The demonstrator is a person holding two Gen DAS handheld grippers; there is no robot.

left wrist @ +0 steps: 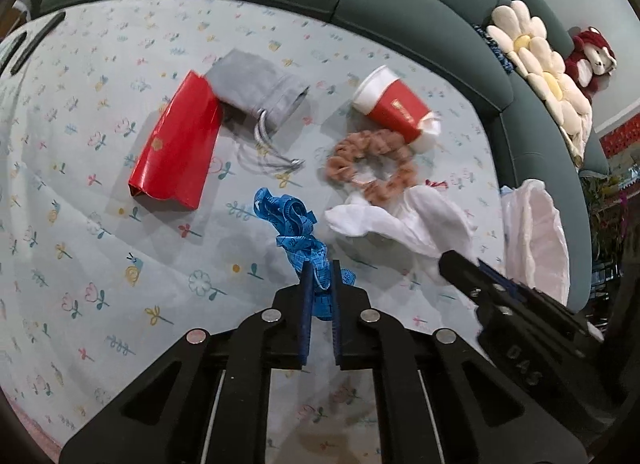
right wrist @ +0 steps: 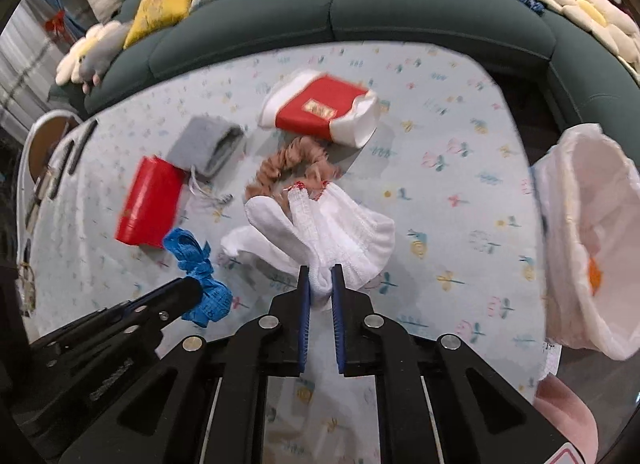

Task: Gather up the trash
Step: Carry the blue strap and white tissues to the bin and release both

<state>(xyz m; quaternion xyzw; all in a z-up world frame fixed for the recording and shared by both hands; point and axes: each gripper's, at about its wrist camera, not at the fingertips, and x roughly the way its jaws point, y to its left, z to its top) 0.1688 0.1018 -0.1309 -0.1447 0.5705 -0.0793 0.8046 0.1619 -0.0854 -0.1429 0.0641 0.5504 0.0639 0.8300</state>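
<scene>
My left gripper (left wrist: 320,270) is shut on a crumpled blue measuring tape (left wrist: 294,226), seen too in the right wrist view (right wrist: 198,264). My right gripper (right wrist: 320,274) is shut on a white cloth (right wrist: 340,228), which also shows in the left wrist view (left wrist: 408,220). A red paper cup (left wrist: 394,104) lies on its side at the back; it also shows in the right wrist view (right wrist: 320,110). A white trash bag (right wrist: 588,232) hangs open at the table's right edge.
On the floral tablecloth (left wrist: 100,244) lie a red box (left wrist: 176,144), a grey drawstring pouch (left wrist: 256,92) and a brown scrunchie (left wrist: 372,164). A green sofa (right wrist: 400,4) with cushions curves behind the table.
</scene>
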